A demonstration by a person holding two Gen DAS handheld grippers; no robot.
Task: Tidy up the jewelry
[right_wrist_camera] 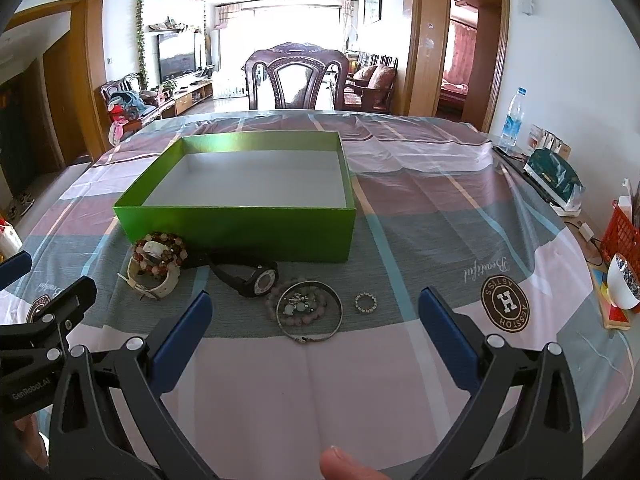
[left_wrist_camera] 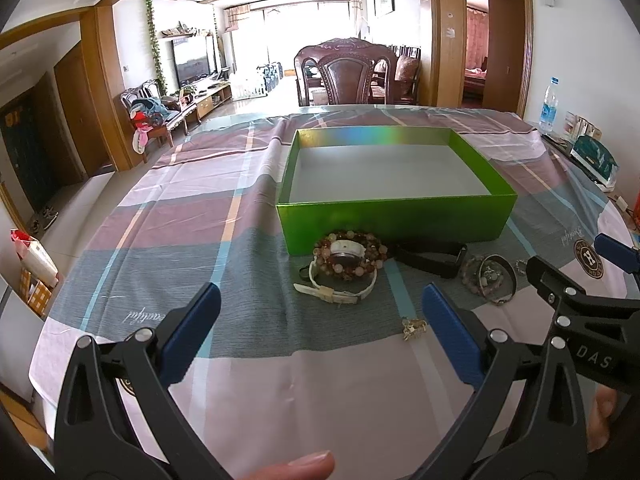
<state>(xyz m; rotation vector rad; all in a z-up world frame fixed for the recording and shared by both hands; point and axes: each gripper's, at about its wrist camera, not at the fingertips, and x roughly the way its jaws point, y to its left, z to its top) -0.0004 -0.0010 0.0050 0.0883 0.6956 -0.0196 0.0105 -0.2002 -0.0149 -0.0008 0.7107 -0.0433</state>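
Observation:
An empty green box (left_wrist_camera: 394, 214) (right_wrist_camera: 240, 226) stands on the checked tablecloth. In front of it lie a bead bracelet (left_wrist_camera: 374, 254) (right_wrist_camera: 176, 250) on a white watch (left_wrist_camera: 340, 294) (right_wrist_camera: 154, 282), a black watch (left_wrist_camera: 434, 258) (right_wrist_camera: 256, 276), a silver bangle (left_wrist_camera: 506, 276) (right_wrist_camera: 336, 322) ringing pink beads, a small ring (right_wrist_camera: 366, 303) and a gold clip (left_wrist_camera: 414, 328). My left gripper (left_wrist_camera: 320, 300) is open, hovering just short of the white watch. My right gripper (right_wrist_camera: 316, 300) is open, nothing held, its fingers straddling the bangle from above.
A wooden chair (left_wrist_camera: 346, 74) stands at the far table edge. Along the right edge are a water bottle (right_wrist_camera: 513, 118), a teal bag (right_wrist_camera: 554, 178), a red basket (right_wrist_camera: 622, 236) and a white bowl (right_wrist_camera: 622, 286). A fingertip (right_wrist_camera: 344, 464) shows at the bottom.

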